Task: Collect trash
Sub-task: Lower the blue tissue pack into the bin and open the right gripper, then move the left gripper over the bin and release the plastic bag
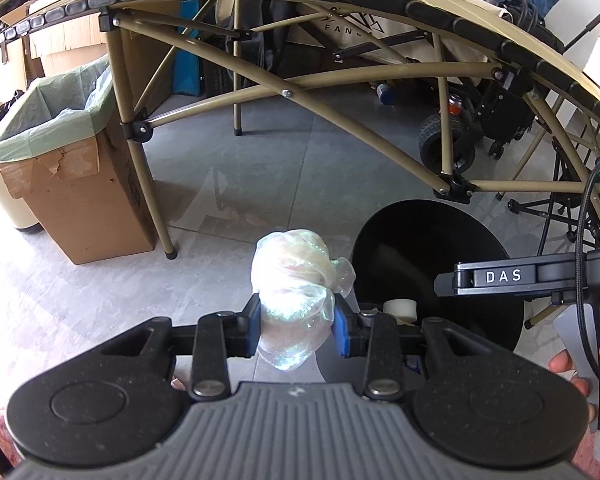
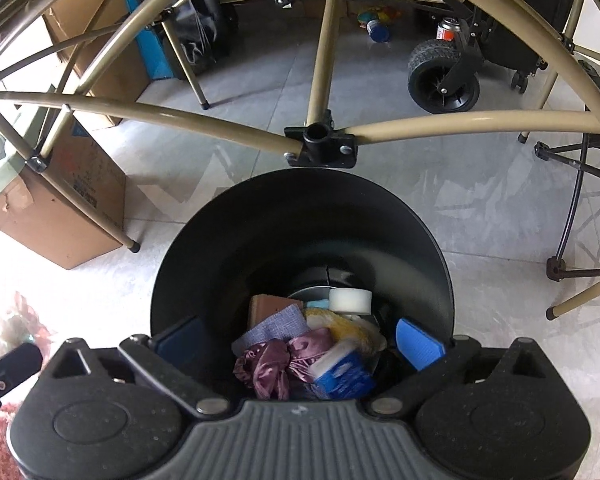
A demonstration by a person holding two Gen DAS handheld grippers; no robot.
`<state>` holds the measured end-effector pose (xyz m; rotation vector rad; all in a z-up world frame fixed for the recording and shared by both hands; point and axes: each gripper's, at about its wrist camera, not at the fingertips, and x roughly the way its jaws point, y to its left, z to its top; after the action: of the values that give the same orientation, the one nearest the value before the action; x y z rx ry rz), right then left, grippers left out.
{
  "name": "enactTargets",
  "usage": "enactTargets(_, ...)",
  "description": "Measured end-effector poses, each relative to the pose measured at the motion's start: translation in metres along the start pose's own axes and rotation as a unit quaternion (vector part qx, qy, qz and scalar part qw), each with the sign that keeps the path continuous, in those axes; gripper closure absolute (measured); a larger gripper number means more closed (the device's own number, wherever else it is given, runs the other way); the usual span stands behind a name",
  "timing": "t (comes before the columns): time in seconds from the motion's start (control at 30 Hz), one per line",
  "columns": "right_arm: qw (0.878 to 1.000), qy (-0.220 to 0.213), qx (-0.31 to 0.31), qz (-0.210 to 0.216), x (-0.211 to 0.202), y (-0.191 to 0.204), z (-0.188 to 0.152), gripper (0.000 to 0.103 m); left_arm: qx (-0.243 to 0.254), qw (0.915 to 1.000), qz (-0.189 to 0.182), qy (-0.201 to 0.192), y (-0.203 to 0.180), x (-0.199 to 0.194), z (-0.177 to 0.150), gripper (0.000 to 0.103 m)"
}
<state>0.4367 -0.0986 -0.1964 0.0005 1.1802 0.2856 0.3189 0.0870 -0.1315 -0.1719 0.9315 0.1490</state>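
My left gripper [image 1: 298, 330] is shut on a crumpled clear plastic bag [image 1: 294, 280], held above the floor just left of the black round bin [image 1: 432, 248]. My right gripper [image 2: 300, 344] is open and empty, its blue pads [image 2: 418, 344] spread over the mouth of the bin [image 2: 300, 216]. Inside the bin lie a purple satin cloth [image 2: 276, 364], a blue-and-white pack [image 2: 342, 376], a white roll [image 2: 350, 300], a yellow cloth [image 2: 340, 324] and a brown block [image 2: 270, 306]. The right gripper's body [image 1: 500, 278] shows in the left wrist view above the bin.
A tan folding table frame [image 1: 284, 92] stands behind the bin, with a leg joint [image 2: 320, 146] close over its far rim. A cardboard box with a green liner [image 1: 60, 152] stands left. A wheeled cart [image 2: 444, 76] and a black stand [image 2: 572, 208] are right.
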Motion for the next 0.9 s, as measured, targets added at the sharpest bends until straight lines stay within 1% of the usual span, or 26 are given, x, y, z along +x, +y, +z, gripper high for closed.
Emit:
enactTargets(0.17,1.000,-0.006,0.002,0.001,-0.007,-0.004,-0.002,0.000,0.014,0.9999,-0.002,-0.001,-0.010,-0.001,0.000,0.068)
enactTargets(0.4,1.000,-0.016,0.009,-0.003,-0.023,-0.021,-0.007,0.000,0.044,0.9990,-0.006,0.000,-0.036,0.002,0.001,0.068)
enactTargets(0.67,0.998,-0.032,0.046,-0.014,-0.042,-0.062,-0.015,0.000,0.080,0.9966,-0.020,0.008,-0.074,0.012,0.004,0.068)
enactTargets(0.9,0.995,-0.047,0.085,-0.025,-0.056,-0.102,-0.026,0.000,0.098,0.9944,-0.028,0.028,-0.105,0.027,0.008,0.068)
